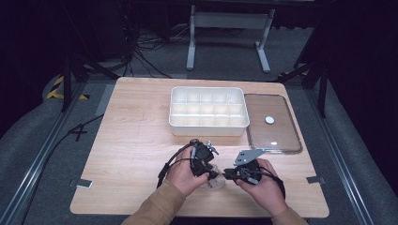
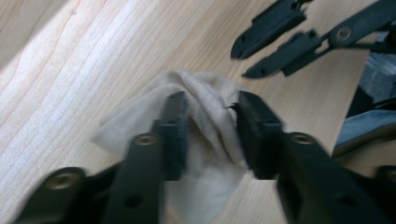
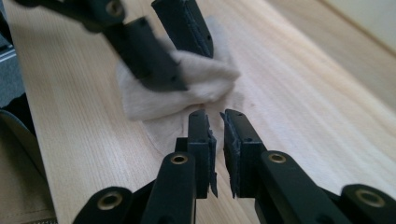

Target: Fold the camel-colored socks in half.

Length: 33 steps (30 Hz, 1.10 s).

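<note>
Beige cloth (image 2: 205,126), one piece, soft and crumpled, lies bunched on the pale wooden counter (image 1: 136,126) near its front edge, between the person's two hands; in the high view it shows as a small light lump (image 1: 217,182) just below the two tools. Left hand-held gripper (image 1: 212,174), black, held in the left hand (image 1: 184,174), points toward the cloth: in the left gripper view its jaws stand apart on either side of a raised fold, the left pad touching the fabric and the right pad just beside it, not pressing. Right hand-held gripper (image 1: 229,174), black with a grey three-cornered plate on top, held in the right hand (image 1: 263,185), lies just beside the cloth; in the right gripper view (image 3: 215,140) its jaws stand nearly together with a narrow gap and nothing between them, the tips just short of the cloth's flat lower flap (image 3: 187,93). The same tool appears in the left gripper view at upper right (image 2: 254,58), its tips near the cloth but clear of it. White compartment tray (image 1: 208,129), rectangular, divided into a grid of small cells, stands at the centre of the counter, well apart from the cloth. Clear lid (image 1: 272,138) with a small white round knob (image 1: 270,120) lies flat just to the right of the tray. Black cables trail from the left tool across the wood.
</note>
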### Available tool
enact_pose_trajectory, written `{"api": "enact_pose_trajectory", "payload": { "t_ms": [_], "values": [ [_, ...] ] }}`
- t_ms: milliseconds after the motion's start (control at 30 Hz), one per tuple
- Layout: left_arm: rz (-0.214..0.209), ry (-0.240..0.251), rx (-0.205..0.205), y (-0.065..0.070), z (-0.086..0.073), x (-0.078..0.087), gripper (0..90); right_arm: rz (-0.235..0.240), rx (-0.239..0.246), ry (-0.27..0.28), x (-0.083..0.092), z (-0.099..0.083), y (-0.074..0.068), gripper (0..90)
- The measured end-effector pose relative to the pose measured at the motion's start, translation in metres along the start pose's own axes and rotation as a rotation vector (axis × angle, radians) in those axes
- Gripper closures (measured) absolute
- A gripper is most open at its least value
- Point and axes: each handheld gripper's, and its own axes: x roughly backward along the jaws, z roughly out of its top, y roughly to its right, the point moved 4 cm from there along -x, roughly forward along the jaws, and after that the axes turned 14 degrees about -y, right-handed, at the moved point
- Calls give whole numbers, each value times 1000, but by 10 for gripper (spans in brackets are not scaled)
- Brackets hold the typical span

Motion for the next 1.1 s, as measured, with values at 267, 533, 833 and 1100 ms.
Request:
{"api": "enact_pose_trajectory", "payload": {
  "t_ms": [267, 533, 833, 1100],
  "values": [
    [-13, 101, -11, -4, -10, 28, 531, -9, 3, 50, 18, 5, -2, 802],
    [17, 121, 48, -20, -28, 40, 555, 19, 67, 81, 9, 24, -20, 802],
    [35, 90, 97, -26, -44, 38, 575, 65, 147, 80, -18, 45, -41, 808],
    [51, 53, 75, -22, -37, 28, 658, 56, 135, 32, -25, 40, -35, 815]
  ]
}}
